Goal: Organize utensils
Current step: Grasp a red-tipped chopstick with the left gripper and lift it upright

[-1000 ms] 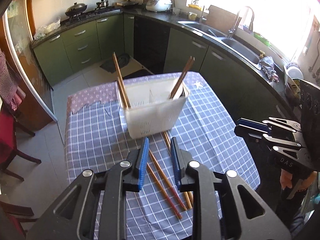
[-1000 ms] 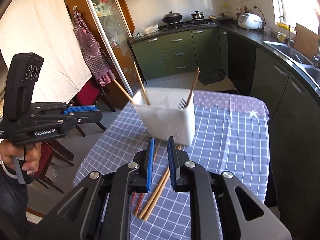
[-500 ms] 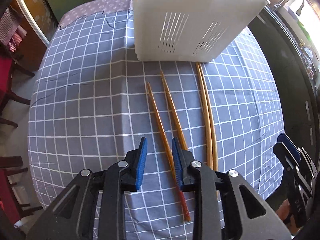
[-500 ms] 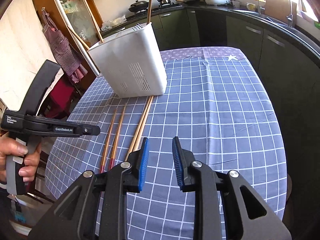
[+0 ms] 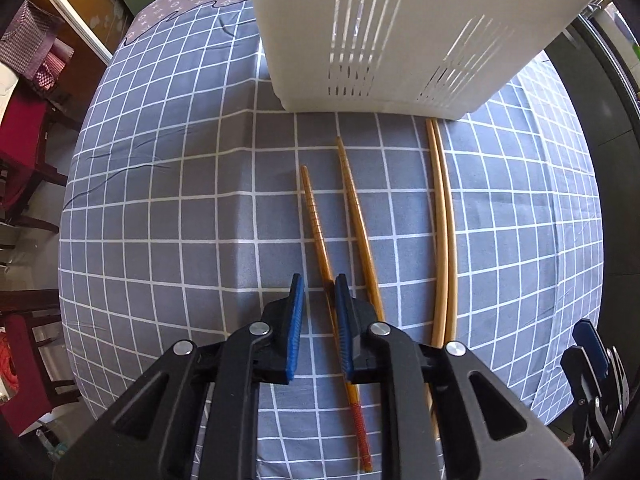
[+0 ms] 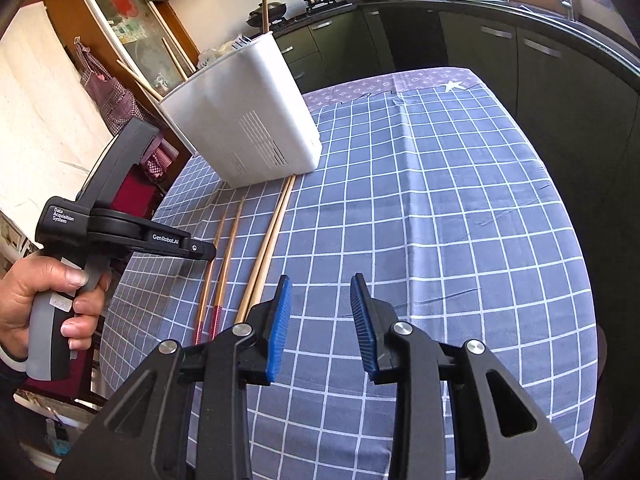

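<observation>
Pointing straight down, left claw [image 5: 318, 288] closes around a red-tipped chopstick [image 5: 316, 224].

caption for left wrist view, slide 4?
Left gripper closing over a red-tipped chopstick on the checked tablecloth, below the white utensil holder.

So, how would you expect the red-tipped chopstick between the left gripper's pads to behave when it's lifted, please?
The red-tipped chopstick looks thin, straight and wooden, so probably stiff and light. The left gripper is closing well off its middle, so it may tilt. Its glossy shaft could slip.
</observation>
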A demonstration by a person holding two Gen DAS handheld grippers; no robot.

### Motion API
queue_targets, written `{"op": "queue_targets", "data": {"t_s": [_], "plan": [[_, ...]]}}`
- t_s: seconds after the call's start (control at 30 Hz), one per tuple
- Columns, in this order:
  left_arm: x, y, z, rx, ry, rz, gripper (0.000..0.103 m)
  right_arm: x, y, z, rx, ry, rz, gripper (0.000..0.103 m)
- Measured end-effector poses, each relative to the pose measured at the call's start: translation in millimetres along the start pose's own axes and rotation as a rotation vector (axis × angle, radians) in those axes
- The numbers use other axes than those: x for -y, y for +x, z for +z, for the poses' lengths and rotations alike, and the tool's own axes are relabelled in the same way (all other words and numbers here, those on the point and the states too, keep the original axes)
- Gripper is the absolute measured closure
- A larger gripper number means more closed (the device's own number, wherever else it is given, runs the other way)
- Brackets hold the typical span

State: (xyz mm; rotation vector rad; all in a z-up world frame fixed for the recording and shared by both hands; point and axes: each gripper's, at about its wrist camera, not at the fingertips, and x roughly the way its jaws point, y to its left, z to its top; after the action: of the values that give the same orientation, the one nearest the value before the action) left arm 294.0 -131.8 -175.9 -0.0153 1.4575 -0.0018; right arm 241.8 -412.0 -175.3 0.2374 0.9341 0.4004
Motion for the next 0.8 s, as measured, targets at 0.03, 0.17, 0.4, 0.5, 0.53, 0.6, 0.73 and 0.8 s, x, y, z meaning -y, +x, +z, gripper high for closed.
{"op": "queue_targets", "data": {"t_s": [0.03, 0.17, 0.4, 0.5, 0.53, 0.6, 0.73, 0.8], "plan": [[2.0, 1.7, 0.0, -0.005, 0.000, 0.007, 0.088, 1.5, -0.8, -0.6, 0.002, 0.003, 0.003, 0.072], [22.0, 8.0, 2.1, -0.004, 0.017, 0.045, 0.089, 8.2, -3.2, -2.4, 0.009, 0.023, 0.016, 0.070], [42.5, 11.8, -0.9, 0.006, 0.054, 0.045, 0.096, 14.0, -5.2, -4.5, 0.008, 0.036, 0.016, 0.070], [36.5, 8.3, -3.4, 0.011, 0.061, 0.013, 0.096, 12.2, -4.1, -3.1, 0.002, 0.034, 0.011, 0.068], [35.2, 6.2, -4.8, 0.019, 0.062, 0.005, 0.096, 11.1, -2.6, -2.5, 0.000, 0.033, 0.009, 0.068], [28.4, 0.7, -8.1, 0.037, 0.063, -0.022, 0.096, 8.2, 1.9, -1.4, -0.012, 0.030, 0.004, 0.068], [13.5, -18.2, -19.2, 0.125, 0.088, -0.065, 0.096, -3.0, 15.9, 3.0, -0.049, 0.008, -0.003, 0.067], [9.2, -33.6, -26.8, 0.177, 0.100, -0.094, 0.096, -10.7, 25.0, 7.3, -0.066, -0.012, -0.030, 0.067]]}}
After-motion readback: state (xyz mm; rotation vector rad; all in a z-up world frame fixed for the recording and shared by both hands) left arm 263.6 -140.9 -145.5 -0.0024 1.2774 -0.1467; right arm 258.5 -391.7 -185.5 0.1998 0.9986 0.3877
